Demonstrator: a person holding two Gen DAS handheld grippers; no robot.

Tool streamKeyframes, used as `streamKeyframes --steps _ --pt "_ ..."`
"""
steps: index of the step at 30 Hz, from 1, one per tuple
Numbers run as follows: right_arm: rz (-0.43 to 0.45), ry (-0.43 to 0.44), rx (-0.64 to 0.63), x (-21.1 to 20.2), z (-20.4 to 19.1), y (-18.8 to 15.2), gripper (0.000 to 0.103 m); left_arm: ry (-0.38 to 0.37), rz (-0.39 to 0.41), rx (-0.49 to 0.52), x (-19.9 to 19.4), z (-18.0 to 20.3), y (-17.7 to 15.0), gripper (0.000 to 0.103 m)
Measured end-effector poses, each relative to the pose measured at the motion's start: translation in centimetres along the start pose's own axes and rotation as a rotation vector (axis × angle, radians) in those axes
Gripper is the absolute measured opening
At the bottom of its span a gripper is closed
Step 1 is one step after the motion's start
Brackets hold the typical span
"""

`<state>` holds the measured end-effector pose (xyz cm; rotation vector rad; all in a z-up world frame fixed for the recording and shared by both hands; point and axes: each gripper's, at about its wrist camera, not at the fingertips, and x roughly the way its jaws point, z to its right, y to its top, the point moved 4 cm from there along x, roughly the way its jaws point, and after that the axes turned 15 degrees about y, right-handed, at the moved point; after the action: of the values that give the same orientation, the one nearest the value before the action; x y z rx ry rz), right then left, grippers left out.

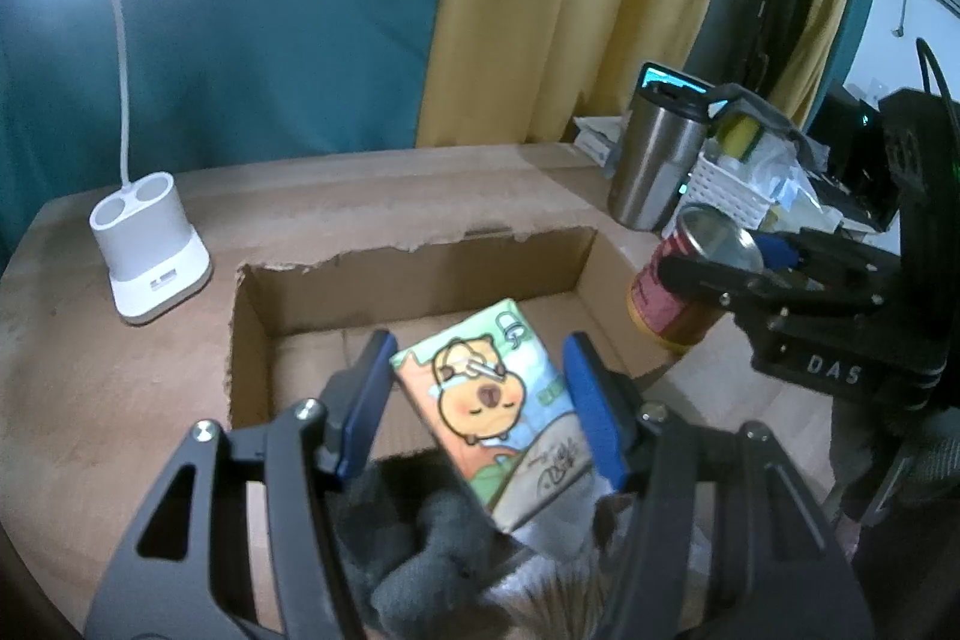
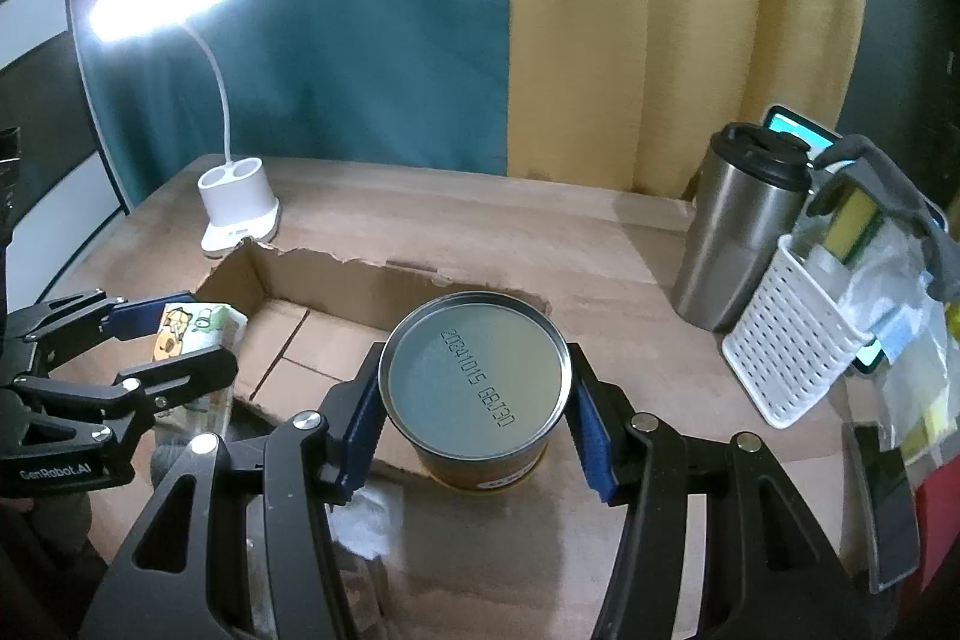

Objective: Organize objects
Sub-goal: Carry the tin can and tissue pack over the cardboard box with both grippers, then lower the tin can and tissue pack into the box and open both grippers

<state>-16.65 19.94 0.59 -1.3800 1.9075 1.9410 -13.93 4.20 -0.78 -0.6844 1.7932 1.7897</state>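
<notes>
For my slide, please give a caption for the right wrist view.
Right gripper holds a can near the cardboard box.

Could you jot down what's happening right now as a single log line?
left tongs: gripping tissue pack over cardboard box | right tongs: gripping can beside box | nothing released yet

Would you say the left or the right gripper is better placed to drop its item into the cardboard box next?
Left, probably. The left gripper holds the tissue pack over the cardboard box; the right gripper holds its can at the box's near right edge.
</notes>
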Motion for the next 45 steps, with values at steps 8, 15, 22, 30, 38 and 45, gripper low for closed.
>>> streamKeyframes --steps 8,15,22,30,38,45 --pt "-0.01 0.019 -0.001 1.5 0.0 0.6 0.058 -0.001 -0.009 -0.003 1.1 -0.1 0.5 0.059" --pt "-0.027 0.04 0.016 3.3 0.3 0.2 0.058 0.01 -0.026 -0.006 1.9 -0.3 0.5 0.059" --pt "-0.049 0.059 0.034 4.6 0.8 -0.6 0.058 0.016 -0.043 -0.007 2.9 0.0 0.5 0.059" --pt "-0.096 0.075 0.047 6.2 1.2 -2.1 0.058 0.014 -0.062 -0.009 4.0 0.2 0.5 0.059" --pt "-0.098 0.097 0.028 6.0 1.2 -2.8 0.058 0.015 -0.073 0.005 4.9 1.0 0.9 0.059" --pt "-0.099 0.115 0.019 5.8 1.3 -2.9 0.058 0.027 -0.098 0.02 6.7 1.5 0.8 0.059"
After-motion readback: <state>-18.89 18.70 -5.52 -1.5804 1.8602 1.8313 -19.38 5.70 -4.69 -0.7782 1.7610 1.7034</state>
